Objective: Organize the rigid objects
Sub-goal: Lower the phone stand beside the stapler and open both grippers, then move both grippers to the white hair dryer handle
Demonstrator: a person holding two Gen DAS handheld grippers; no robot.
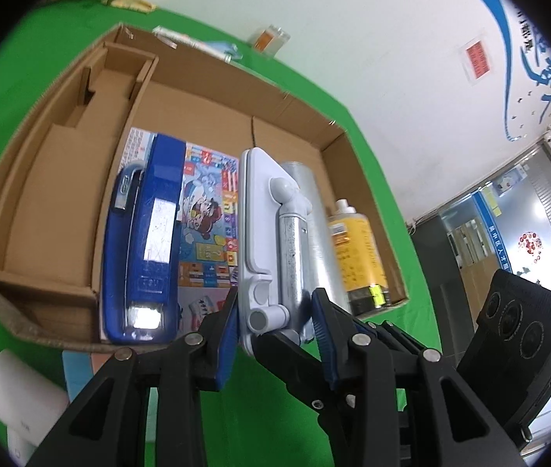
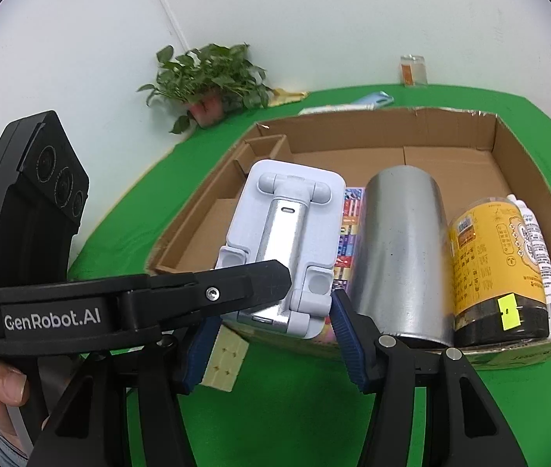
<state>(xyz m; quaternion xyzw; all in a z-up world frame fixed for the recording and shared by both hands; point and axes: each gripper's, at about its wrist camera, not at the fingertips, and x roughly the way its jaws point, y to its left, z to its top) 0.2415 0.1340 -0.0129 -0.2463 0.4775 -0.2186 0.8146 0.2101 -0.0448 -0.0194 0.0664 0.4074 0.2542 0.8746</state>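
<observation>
**Folding stand carried on two grips over the box**

Grippers, left (image 1: pixel 273 313) and right (image 2: pixel 273 325), were both partly closed on the near end of the white phone stand (image 2: pixel 287 241), held above the cardboard box (image 2: pixel 501 148). Stand looked stiff, light, smooth-skinned; hinges might fold, so the flat plate edges seemed safest. Steel cylinder (image 2: pixel 400 257) lay beyond.

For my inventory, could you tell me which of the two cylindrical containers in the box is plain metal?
The silver can, unlabelled, beside the white stand; the yellow-labelled jar lies beyond it.
</observation>
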